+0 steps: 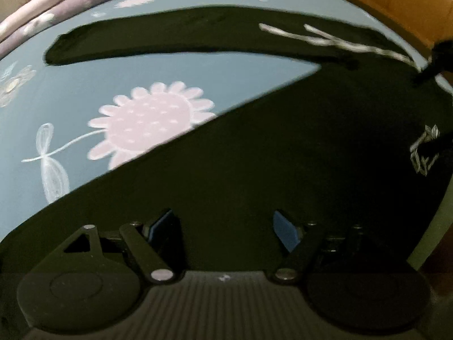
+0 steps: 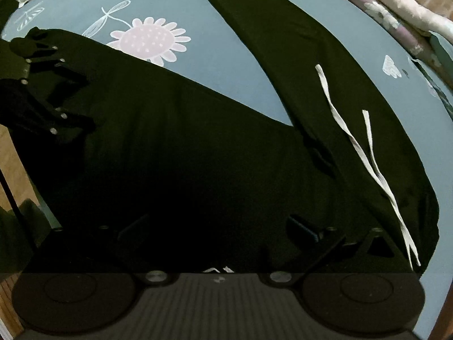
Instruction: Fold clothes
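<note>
While two drawstrings (image 2: pixel 368 153) cross it, one dark garment (image 2: pixel 198 147) lies flat.

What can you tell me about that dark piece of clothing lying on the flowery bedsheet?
The dark garment looks like soft, matte, dark green hooded wear. It lies spread flat on the blue flowered sheet, one long sleeve stretched out away from the body. Two pale flat drawstrings trail loose across it. A small pale emblem marks the fabric.
</note>
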The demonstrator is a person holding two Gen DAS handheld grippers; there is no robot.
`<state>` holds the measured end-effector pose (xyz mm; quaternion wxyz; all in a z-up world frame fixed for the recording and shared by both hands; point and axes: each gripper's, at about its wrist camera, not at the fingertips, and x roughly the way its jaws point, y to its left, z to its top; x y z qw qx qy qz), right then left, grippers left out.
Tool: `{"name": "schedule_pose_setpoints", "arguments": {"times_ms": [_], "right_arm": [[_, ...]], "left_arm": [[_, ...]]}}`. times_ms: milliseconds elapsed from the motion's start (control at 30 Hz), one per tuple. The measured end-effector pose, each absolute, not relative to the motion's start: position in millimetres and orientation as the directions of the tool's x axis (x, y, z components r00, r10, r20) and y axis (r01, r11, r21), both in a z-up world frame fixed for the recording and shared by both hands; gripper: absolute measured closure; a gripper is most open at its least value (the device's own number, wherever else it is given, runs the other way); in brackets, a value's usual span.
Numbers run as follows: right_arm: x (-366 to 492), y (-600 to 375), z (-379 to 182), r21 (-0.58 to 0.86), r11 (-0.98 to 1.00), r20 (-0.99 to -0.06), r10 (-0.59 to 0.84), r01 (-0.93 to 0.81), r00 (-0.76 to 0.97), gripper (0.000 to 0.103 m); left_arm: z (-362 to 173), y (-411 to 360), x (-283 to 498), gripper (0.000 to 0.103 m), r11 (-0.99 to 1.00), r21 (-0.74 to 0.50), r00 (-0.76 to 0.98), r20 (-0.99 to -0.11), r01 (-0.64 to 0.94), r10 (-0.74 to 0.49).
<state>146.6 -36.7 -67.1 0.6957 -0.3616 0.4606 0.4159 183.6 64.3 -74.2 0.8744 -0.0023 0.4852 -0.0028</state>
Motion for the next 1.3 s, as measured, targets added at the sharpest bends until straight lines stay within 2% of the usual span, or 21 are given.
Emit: {"name": "schedule_pose_setpoints", "arguments": {"times_ms": [233, 400, 533, 967, 1067, 1300], "right_arm": [[137.7, -7.4, -73.5, -0.052, 0.389, -0.951, 0.261, -0.92, 0.164, 0.0], [133.1, 16.6, -74.8, -0.024, 0.364, -0.949, 0.284, -0.931, 0.136, 0.0], [133.6, 28.0, -76.5, -0.011, 0.356, -0.949, 0.29, -0.934, 0.122, 0.0], [138.6, 48.5, -80.1, -0.012, 0.358, -0.949, 0.291, -0.933, 0.124, 0.0], [138.0, 52.6, -81.1, -0.007, 0.354, -0.949, 0.291, -0.935, 0.118, 0.0], [135.0, 60.3, -87.2, 0.016, 0.349, -0.951, 0.296, -0.937, 0.094, 0.0]], "left_arm": [[-79.0, 112.8, 164.9, 0.026, 0.983, 0.035, 0.484, -0.867, -0.183, 0.121], [-84.2, 151.3, 142.9, 0.025, 0.948, -0.032, 0.444, -0.888, -0.318, 0.119], [-75.0, 172.7, 140.9, 0.025, 0.921, -0.021, 0.458, -0.872, -0.389, 0.174], [-83.9, 229.9, 139.2, 0.023, 0.876, 0.052, 0.433, -0.854, -0.48, 0.288], [-76.2, 240.4, 135.5, 0.027, 0.857, 0.057, 0.425, -0.85, -0.513, 0.311], [-63.3, 233.0, 138.5, 0.027, 0.895, 0.049, 0.467, -0.84, -0.443, 0.277]]}}
